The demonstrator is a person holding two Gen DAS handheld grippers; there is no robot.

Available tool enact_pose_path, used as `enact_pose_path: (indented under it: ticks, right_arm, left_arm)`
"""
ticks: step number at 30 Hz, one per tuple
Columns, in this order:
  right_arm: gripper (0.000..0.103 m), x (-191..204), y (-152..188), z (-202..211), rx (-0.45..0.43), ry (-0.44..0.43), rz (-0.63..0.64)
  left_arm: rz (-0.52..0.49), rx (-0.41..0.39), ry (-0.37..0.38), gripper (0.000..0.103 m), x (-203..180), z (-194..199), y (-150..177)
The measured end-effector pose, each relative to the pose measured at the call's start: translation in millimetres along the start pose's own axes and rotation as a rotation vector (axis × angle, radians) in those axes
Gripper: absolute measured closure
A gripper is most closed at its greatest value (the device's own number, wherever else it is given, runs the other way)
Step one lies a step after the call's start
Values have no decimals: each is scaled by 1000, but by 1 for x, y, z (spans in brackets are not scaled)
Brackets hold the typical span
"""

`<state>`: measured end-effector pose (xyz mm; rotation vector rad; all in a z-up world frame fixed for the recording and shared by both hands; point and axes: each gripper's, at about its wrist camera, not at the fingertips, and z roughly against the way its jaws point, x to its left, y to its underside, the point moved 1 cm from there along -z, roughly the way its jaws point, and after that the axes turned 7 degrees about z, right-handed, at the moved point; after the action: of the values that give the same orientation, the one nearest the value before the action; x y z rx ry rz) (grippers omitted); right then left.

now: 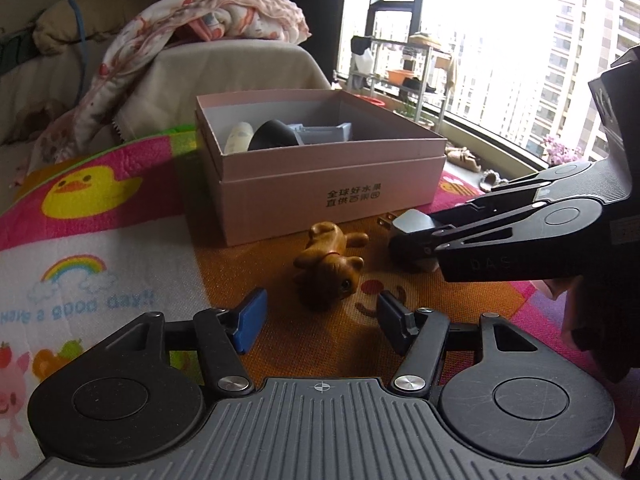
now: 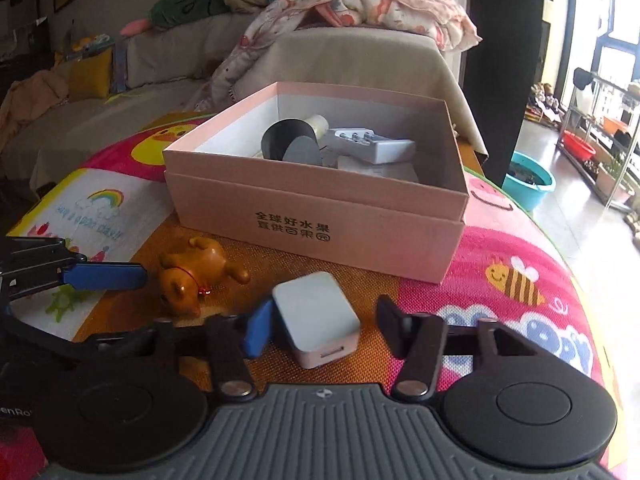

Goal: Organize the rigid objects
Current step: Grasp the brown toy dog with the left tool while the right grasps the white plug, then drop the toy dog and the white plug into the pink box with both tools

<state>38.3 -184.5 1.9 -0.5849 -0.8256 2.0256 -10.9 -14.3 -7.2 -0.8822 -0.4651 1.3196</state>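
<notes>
While the box (image 1: 332,200) stands open on the mat (image 1: 100,240), 2 things lie in front of its printed wall: the bear (image 1: 328,264) on its side, and the charger (image 2: 316,316) just beside it. The right gripper (image 2: 320,328) is around the charger. Its blue pad (image 2: 256,332) touches one side, but the black pad (image 2: 390,320) is a little apart from the other side, so nothing is clamped. The left gripper (image 1: 320,316) is spread wide and empty, on the near side of the bear from the box. Inside the box are a black cup (image 2: 286,140) and a grey plug (image 2: 372,146).
</notes>
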Motion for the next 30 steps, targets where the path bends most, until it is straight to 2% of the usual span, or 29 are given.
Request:
enact_pose_path:
  ticks: [5, 8, 11, 12, 13, 17, 25, 27, 30]
  right_arm:
    - [70, -2, 11, 25, -13, 13, 7]
    - [70, -4, 25, 38, -1, 32, 5]
    - [70, -4, 38, 47, 4, 56, 20]
    - [71, -4, 42, 50, 3, 59, 20]
    - [71, -5, 44, 52, 3, 59, 18]
    - [71, -7, 49, 56, 3, 56, 8]
    - [71, -1, 53, 72, -1, 53, 60]
    - [71, 1, 52, 81, -23, 57, 75]
    - [71, -3, 38, 96, -79, 63, 69]
  left_arm:
    - [-20, -36, 39, 39, -7, -6, -9]
    - [-45, -22, 22, 40, -10, -19, -15]
    - [-60, 1, 18, 48, -10, -28, -20]
    - [-71, 5, 14, 56, -11, -29, -21]
    - [-83, 7, 8, 59, -11, -30, -22]
    - [-104, 14, 29, 60, -11, -26, -19]
    - [-201, -2, 99, 60, -21, 16, -1]
    - [-190, -25, 120, 60, -19, 31, -4]
    - [-180, -84, 137, 60, -14, 50, -26]
